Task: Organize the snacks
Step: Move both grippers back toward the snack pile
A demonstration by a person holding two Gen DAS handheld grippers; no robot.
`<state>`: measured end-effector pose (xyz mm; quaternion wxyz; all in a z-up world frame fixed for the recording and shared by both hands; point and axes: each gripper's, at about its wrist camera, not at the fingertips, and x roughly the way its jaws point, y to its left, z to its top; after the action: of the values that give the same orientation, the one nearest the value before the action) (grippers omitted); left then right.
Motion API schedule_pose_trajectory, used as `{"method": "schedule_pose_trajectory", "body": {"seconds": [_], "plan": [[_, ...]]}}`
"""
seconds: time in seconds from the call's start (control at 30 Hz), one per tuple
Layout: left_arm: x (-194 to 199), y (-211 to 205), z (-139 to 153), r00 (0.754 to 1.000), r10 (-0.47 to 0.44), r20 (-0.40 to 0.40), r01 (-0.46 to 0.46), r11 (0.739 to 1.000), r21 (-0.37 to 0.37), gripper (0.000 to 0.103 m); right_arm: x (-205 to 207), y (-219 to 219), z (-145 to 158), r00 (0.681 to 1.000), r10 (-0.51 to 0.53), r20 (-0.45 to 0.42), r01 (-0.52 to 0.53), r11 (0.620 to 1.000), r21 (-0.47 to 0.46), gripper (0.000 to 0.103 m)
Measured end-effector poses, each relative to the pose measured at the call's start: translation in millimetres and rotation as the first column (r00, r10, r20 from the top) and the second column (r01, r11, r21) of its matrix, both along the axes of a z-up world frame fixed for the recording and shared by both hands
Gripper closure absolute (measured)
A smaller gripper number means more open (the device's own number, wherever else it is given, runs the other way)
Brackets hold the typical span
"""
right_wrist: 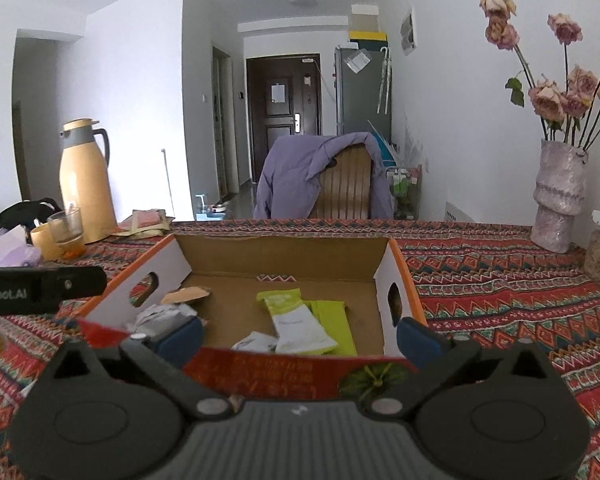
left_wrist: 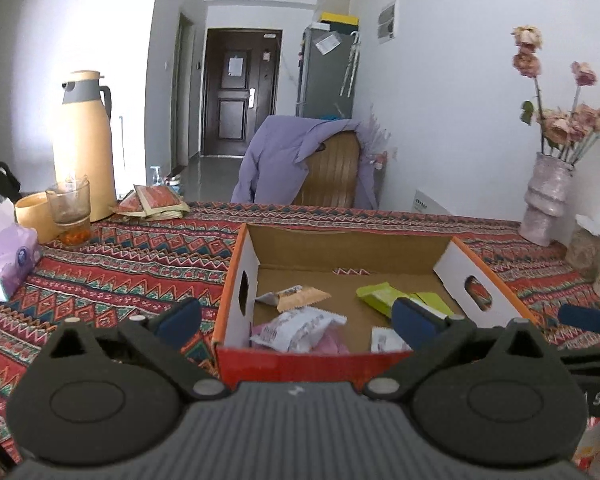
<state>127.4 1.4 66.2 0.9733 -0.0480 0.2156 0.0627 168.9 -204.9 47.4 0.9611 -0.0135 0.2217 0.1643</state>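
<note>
- The box (left_wrist: 342, 250) sits open-topped on the bench (left_wrist: 120, 264), its red near wall facing both cameras and its tall cardboard back wall toward the chair (left_wrist: 332, 172).
- Left claw (left_wrist: 296, 316) is spread wide and holds nothing; its left finger hangs outside the box's left wall, its right finger over the box floor.
- Right claw (right_wrist: 298, 332) is also wide and empty, straddling the near wall, with its right finger by the box's right front corner.
- Snacks lie loose in the box: green packs (right_wrist: 300, 312) right of centre, white and pink packs (left_wrist: 296, 328) at the near left, a tan pack (left_wrist: 300, 296) behind them.
- The middle and back of the box floor are bare cardboard.
- Each side wall has an oval handle hole.
- Left of the box, open cloth runs to the tissue pack (left_wrist: 4, 256), glass (left_wrist: 70, 208) and jug (left_wrist: 82, 144) at the far left edge.
- Right of the box, open cloth reaches the vase (right_wrist: 558, 196) at the far right edge.
</note>
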Motion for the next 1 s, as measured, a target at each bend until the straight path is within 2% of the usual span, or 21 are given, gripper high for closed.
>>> {"method": "schedule_pose_trajectory", "body": {"seconds": [0.37, 0.73, 1.0], "plan": [[-60.2, -4.8, -7.8, 0.999, -0.036, 0.001, 0.036, 0.999, -0.009, 0.000, -58.6, -14.2, 0.1, 1.000, 0.018, 0.007, -0.018, 1.000, 0.002, 0.000], [-110.0, 1.7, -38.5, 0.996, -0.051, -0.077, 0.049, 0.998, -0.030, 0.000, -107.9, -22.8, -16.8, 0.999, 0.031, -0.021, -0.031, 1.000, 0.001, 0.000], [-136.9, 0.3, -50.1, 0.992, -0.096, -0.086, 0.096, 0.995, -0.006, 0.000, -136.1, -22.1, -32.0, 0.998, 0.028, -0.052, -0.028, 1.000, 0.004, 0.000]]}}
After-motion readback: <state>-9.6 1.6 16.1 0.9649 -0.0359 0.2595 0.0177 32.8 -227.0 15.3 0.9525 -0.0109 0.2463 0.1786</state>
